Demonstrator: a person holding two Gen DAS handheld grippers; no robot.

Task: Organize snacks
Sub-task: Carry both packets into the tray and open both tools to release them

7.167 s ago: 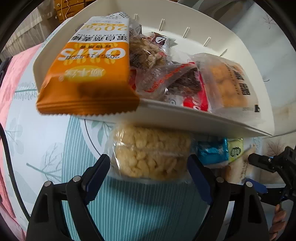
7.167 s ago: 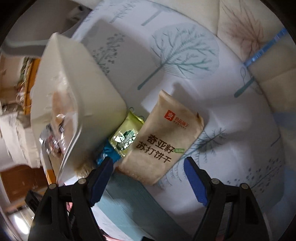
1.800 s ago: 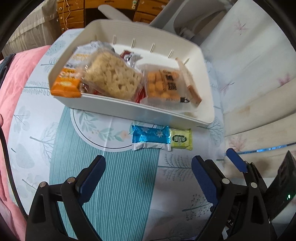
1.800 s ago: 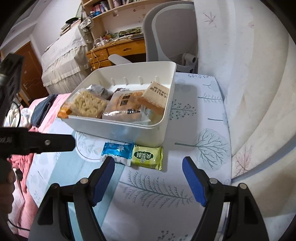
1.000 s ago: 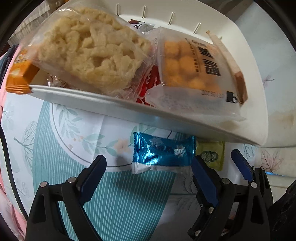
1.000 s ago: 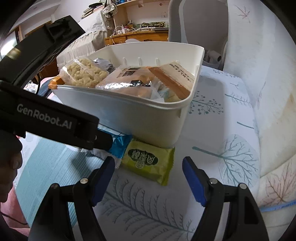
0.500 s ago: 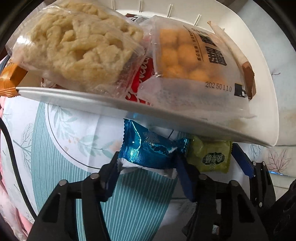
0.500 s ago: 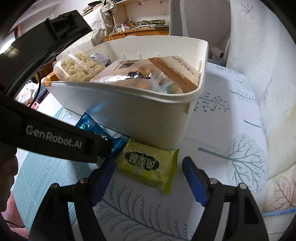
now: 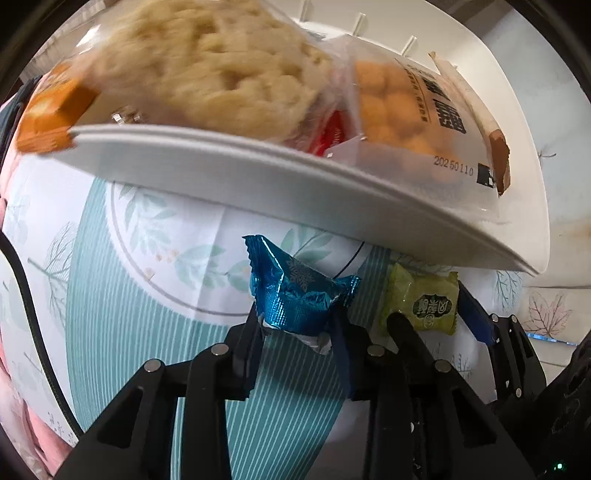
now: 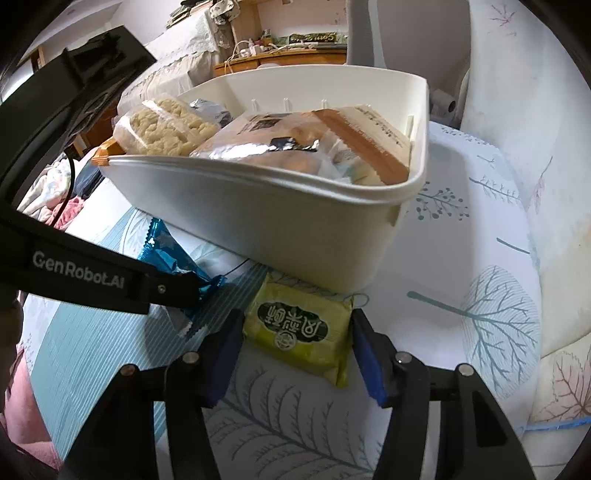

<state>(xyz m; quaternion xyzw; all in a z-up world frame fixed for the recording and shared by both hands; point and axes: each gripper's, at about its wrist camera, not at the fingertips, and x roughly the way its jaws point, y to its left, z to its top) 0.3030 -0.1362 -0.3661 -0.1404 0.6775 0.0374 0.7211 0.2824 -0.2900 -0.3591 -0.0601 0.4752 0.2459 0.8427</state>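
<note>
1. The left gripper (image 9: 295, 325) is closed on the blue snack packet (image 9: 295, 295). Both jaws press the crumpled foil from the sides, and one end of the packet sticks up toward the camera.
2. The lower white edge of this packet hangs between the jaws, above the striped teal part of the tablecloth (image 9: 122, 314). I cannot tell for sure whether the packet touches the cloth.
3. The right gripper (image 10: 297, 334) has its jaws apart, one on each side of the green snack packet (image 10: 303, 325). The blue pads are very close to the packet's two short ends, but it is not clear if they already touch it.
4. The green packet lies flat on the tablecloth, just in front of the white storage box (image 10: 295, 218), and its far edge is touching or nearly touching the box wall.
5. In the left wrist view, the green packet is just beside the blue one, on its right, under the overhanging rim of the box.
6. The box stands on the table and is full of snacks: a clear bag of pale puffed rice cake (image 9: 207, 70) on the left, a bag of round orange snacks (image 9: 391, 107) beside it, and a brown paper pack (image 10: 365, 144) against the right wall.
7. An orange packet (image 9: 48, 114) sticks out over the left rim of the box.
8. Behind the box, a grey chair (image 10: 402, 33) and a wooden desk (image 10: 280, 59) are in view.
</note>
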